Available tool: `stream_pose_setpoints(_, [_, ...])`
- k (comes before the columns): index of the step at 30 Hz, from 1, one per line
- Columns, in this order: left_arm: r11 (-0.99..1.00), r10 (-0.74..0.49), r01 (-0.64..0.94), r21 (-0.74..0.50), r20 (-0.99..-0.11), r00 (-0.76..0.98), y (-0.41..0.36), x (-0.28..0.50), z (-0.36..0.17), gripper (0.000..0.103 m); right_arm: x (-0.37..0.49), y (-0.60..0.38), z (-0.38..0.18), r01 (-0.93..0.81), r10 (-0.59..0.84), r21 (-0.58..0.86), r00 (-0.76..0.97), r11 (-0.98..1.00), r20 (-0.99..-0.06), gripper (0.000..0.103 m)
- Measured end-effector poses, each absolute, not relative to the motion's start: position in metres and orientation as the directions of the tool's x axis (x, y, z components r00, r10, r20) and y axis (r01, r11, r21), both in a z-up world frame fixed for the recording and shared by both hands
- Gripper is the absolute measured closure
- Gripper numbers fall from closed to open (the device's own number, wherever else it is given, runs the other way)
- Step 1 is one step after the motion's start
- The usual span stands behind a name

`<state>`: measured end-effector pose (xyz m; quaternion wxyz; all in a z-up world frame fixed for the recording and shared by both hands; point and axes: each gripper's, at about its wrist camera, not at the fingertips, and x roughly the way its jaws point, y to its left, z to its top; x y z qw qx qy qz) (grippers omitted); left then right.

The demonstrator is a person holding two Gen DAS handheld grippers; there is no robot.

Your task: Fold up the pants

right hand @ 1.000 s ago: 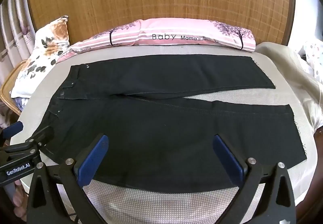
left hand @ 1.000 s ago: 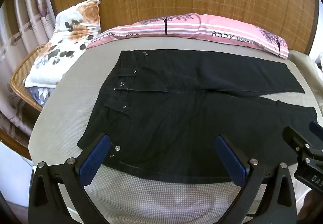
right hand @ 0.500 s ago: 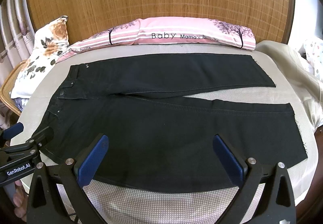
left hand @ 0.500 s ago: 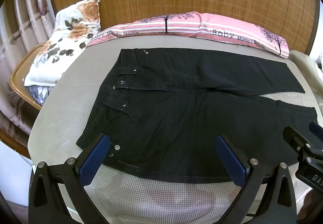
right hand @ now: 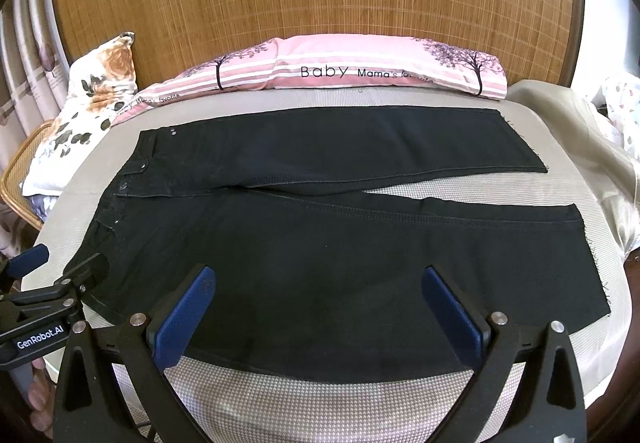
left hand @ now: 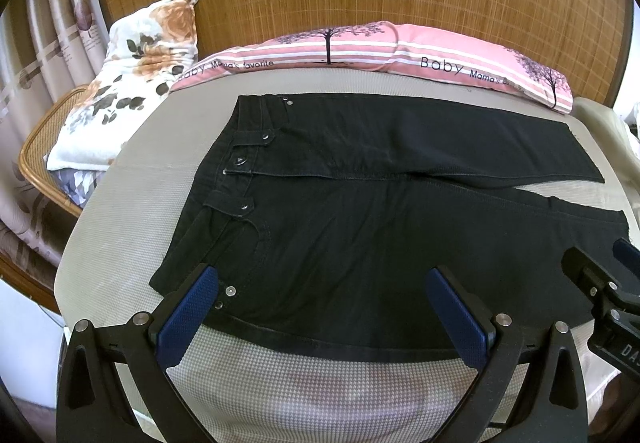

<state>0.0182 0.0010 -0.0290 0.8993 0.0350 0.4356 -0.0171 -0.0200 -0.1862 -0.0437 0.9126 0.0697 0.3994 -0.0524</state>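
L wrist: waistband snaps close | R wrist: both hems | pants (right hand: 320,243) flat | L tool (left hand: 322,317), R tool (right hand: 318,317) spread

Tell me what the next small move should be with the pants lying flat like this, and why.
Probably lower both open tongs onto the near edge of the black pants and pinch it: left tongs near the waistband, right tongs further along the near leg. The pants lie flat and unfolded, legs slightly apart, and neither tool grips any fabric, so a grasp looks like the first step to fold the near leg over the far one.
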Motion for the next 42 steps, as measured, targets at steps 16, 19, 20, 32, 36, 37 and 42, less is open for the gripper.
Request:
stream_pose_setpoints(16, [0.997,-0.044,0.074,0.003,-0.784,0.619,0.009,0.031,-0.034,0.000,-0.007,-0.185,-0.036,0.116,-0.027,0.078,0.708,0.990,-0.706,0.000])
stream_pose_setpoints(19, [0.993,-0.110,0.095,-0.065,-0.781,0.614,0.024,0.048,-0.030,0.000,0.003,-0.185,-0.034,0.082,0.015,0.097,0.683,0.992,-0.731,0.001])
stream_pose_setpoints(20, [0.992,-0.124,0.097,-0.081,-0.782,0.611,0.028,0.054,-0.027,0.000,0.007,-0.185,-0.033,0.073,0.025,0.102,0.684,0.992,-0.729,0.001])
stream_pose_setpoints(32, [0.969,-0.210,0.021,-0.246,-0.777,0.593,0.127,0.185,-0.015,0.010,0.082,-0.195,-0.045,-0.018,0.205,0.248,0.621,0.968,-0.756,0.001])
stream_pose_setpoints(36, [0.940,-0.273,-0.019,-0.340,-0.787,0.554,0.157,0.237,-0.028,0.021,0.117,-0.193,-0.048,-0.027,0.201,0.233,0.602,0.972,-0.773,0.001])
stream_pose_setpoints(37, [0.927,-0.302,-0.027,-0.374,-0.786,0.539,0.164,0.249,-0.034,0.029,0.125,-0.193,-0.050,-0.025,0.201,0.232,0.596,0.972,-0.778,0.001])
stream_pose_setpoints(42, [0.858,-0.427,-0.067,-0.509,-0.780,0.457,0.187,0.304,-0.065,0.039,0.166,-0.194,-0.055,-0.017,0.208,0.243,0.572,0.970,-0.793,0.001])
